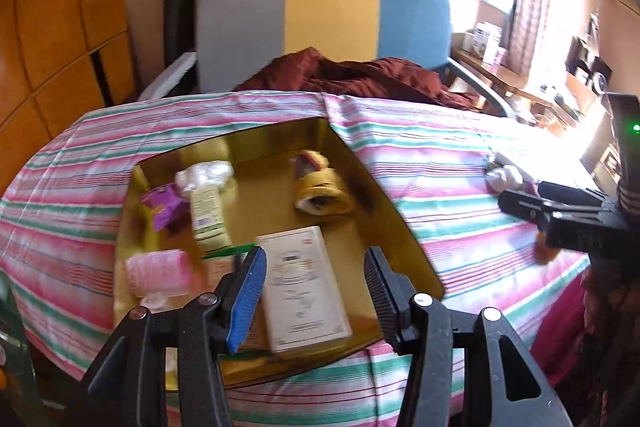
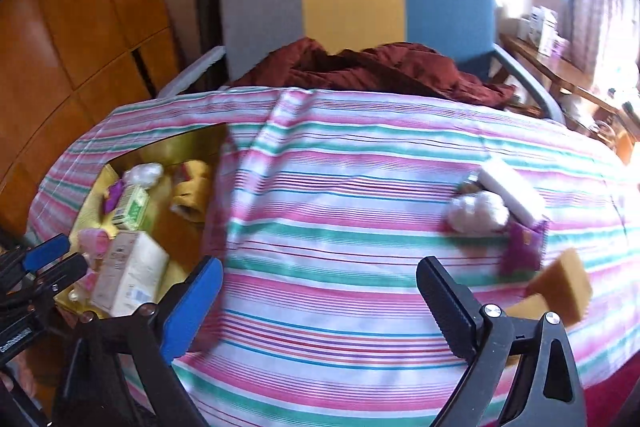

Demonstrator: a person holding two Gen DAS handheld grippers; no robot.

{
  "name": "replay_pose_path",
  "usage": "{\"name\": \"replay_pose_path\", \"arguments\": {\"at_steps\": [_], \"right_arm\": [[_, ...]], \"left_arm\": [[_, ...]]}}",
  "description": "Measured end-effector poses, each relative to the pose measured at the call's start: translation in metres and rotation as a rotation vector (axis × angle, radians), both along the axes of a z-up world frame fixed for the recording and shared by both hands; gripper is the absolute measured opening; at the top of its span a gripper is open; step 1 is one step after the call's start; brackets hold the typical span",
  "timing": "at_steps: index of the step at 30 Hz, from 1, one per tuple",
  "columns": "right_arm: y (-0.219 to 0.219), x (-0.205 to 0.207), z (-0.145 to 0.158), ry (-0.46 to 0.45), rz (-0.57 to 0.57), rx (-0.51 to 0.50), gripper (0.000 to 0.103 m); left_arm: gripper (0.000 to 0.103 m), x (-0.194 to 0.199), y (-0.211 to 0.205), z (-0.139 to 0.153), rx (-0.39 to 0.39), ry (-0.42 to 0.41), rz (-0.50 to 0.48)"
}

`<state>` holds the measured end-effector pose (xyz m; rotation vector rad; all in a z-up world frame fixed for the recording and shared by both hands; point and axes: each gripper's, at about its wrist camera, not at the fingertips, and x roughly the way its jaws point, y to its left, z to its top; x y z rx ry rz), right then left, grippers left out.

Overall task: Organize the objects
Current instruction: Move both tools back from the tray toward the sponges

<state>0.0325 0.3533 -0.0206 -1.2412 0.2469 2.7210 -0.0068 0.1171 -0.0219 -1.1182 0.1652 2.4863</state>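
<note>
A gold tray lies on the striped cloth. It holds a white carton, a green-and-cream box, a purple packet, a pink roll, a white plastic-wrapped wad and a yellow bandage roll. My left gripper hovers open above the white carton, holding nothing. My right gripper stands open over bare cloth. To its right lie a white wad, a white tube, a purple packet and a tan sponge. The tray also shows at the left of the right wrist view.
A chair with grey, yellow and blue back stands behind the table, with a maroon cloth on its seat. Wooden cabinets fill the left. A cluttered shelf sits by the bright window at the right.
</note>
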Motion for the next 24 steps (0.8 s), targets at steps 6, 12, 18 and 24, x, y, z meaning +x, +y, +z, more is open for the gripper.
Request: {"name": "replay_pose_path", "arguments": {"at_steps": [6, 12, 18, 24], "right_arm": [[0.087, 0.029, 0.009, 0.004, -0.212, 0.028, 0.099], [0.180, 0.064, 0.013, 0.062, -0.485, -0.036, 0.102], [0.236, 0.095, -0.014, 0.149, -0.652, -0.337, 0.102], [0.241, 0.107, -0.010, 0.243, -0.687, -0.373, 0.103]], "left_arm": [[0.051, 0.003, 0.032, -0.003, 0.015, -0.042, -0.083], [0.051, 0.011, 0.078, -0.007, -0.001, -0.062, -0.201], [0.051, 0.023, 0.138, -0.017, -0.037, -0.078, -0.369], [0.058, 0.030, 0.199, -0.031, -0.033, -0.121, -0.510]]}}
